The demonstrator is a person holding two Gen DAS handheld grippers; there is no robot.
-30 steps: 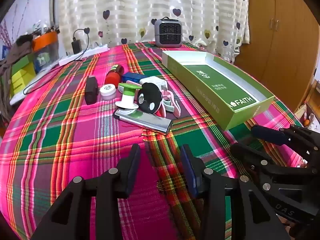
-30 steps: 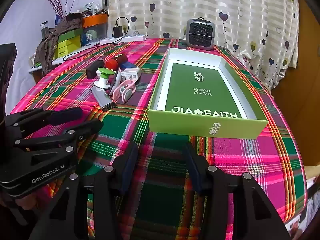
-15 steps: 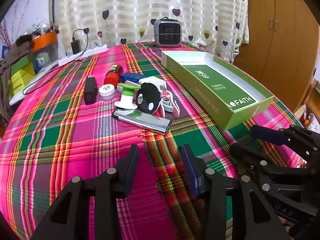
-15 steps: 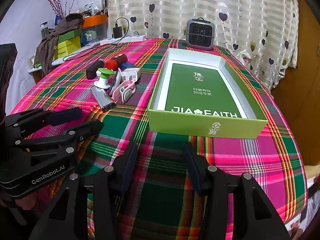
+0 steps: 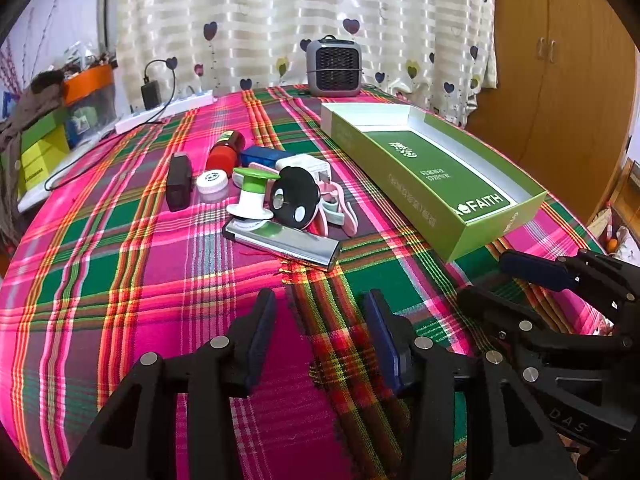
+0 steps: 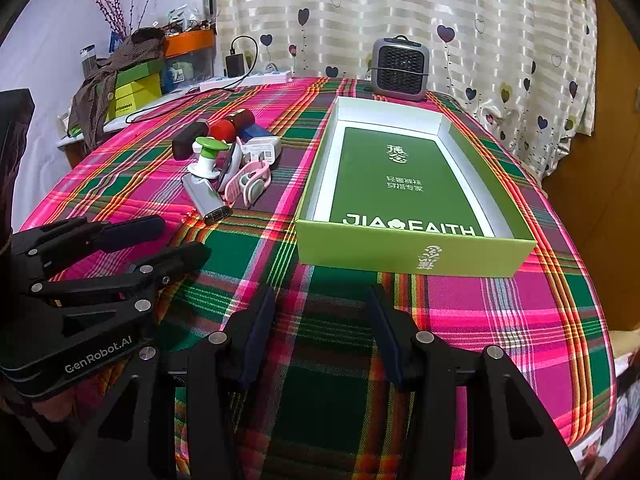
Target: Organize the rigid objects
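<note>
Left tool (image 5: 318, 312) just widened, empty; right tool (image 6: 322, 308) open, empty; green box (image 6: 412, 254) far right on bench (image 5: 120, 280)

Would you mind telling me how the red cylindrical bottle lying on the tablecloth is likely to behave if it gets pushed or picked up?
The red bottle lies on its side, so a sideways push would probably roll it. Its rounded, smooth-looking body may slip between flat pads. It looks rigid, so it should keep its shape when squeezed.
</note>
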